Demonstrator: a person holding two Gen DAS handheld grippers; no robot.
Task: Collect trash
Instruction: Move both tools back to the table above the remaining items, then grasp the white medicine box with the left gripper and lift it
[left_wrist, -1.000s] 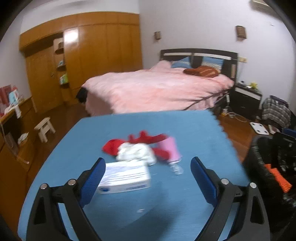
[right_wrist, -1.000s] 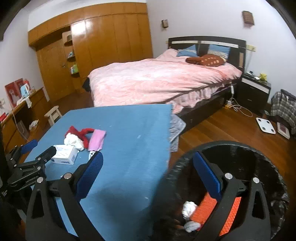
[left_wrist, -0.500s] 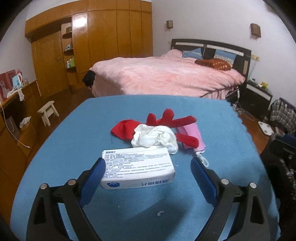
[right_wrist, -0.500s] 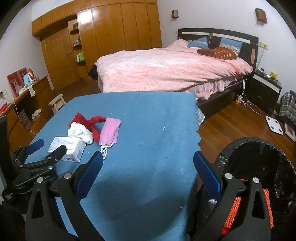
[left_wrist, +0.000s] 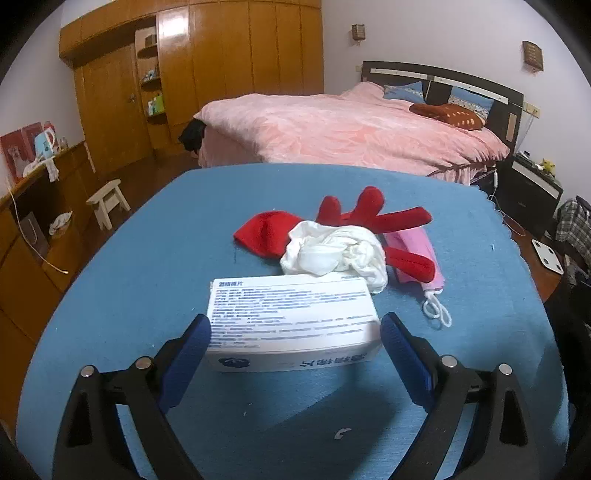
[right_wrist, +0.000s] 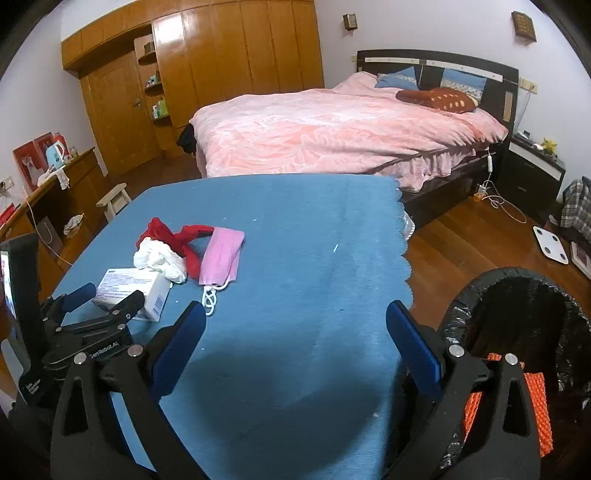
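A white cardboard box (left_wrist: 291, 321) lies on the blue table (left_wrist: 147, 266), also in the right wrist view (right_wrist: 133, 286). My left gripper (left_wrist: 295, 332) is open with its blue pads either side of the box's near end. Behind the box lie a crumpled white tissue (left_wrist: 336, 254), a red glove (left_wrist: 332, 225) and a pink face mask (left_wrist: 417, 254). My right gripper (right_wrist: 295, 328) is open and empty over the table's right part. The left gripper also shows in the right wrist view (right_wrist: 107, 295).
A black-lined trash bin (right_wrist: 517, 332) with an orange item (right_wrist: 506, 402) inside stands on the floor right of the table. A pink bed (right_wrist: 332, 125), a wooden wardrobe (right_wrist: 221, 55) and a small stool (left_wrist: 107, 199) lie beyond the table.
My left gripper has moved forward to the box, so its pads now flank it. My right gripper has swung left from over the bin to over the table.
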